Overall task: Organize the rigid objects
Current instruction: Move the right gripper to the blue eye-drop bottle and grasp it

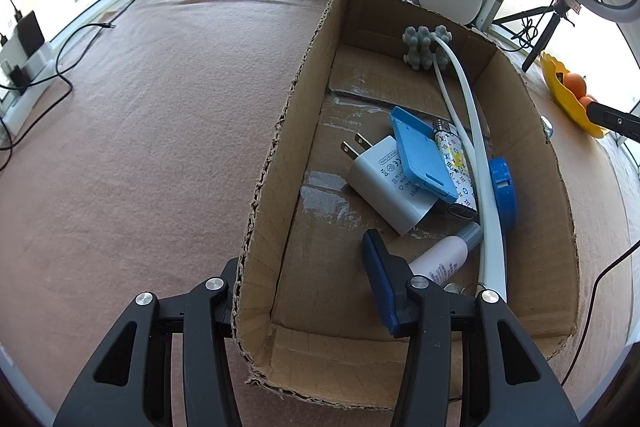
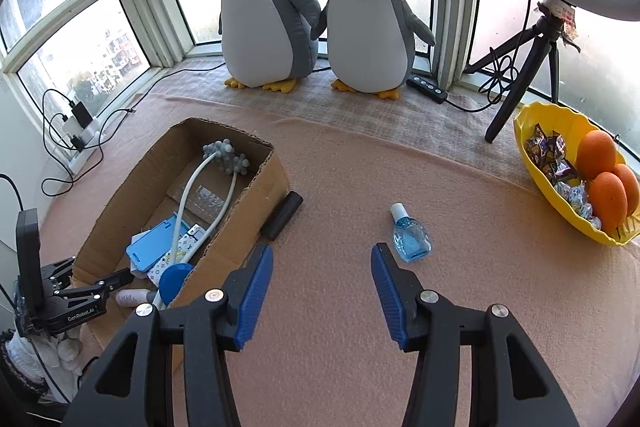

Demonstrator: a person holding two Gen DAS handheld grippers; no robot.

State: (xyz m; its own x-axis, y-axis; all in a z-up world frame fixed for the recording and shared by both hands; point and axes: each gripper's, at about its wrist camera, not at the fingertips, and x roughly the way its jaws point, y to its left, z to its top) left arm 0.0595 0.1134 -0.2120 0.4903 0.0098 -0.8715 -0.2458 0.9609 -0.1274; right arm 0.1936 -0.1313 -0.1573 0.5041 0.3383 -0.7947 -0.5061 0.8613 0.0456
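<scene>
The small blue bottle (image 2: 411,240) lay on the blanket (image 2: 460,307) just beyond the right gripper (image 2: 322,291), whose wide-open fingers held nothing; it looked light, hard and slippery, best pinched across its flat body.

We see home interior, bay-window nook: pink blanket-covered surface (image 2: 360,307) beneath white-framed windows (image 2: 80,39). Two plush penguins (image 2: 272,15) stand along sill. Yellow bowl (image 2: 532,163) holds oranges (image 2: 600,151), wrapped sweets. Ring light on tripod (image 2: 536,55) at right; power strip with chargers (image 2: 80,131) at left.
</scene>
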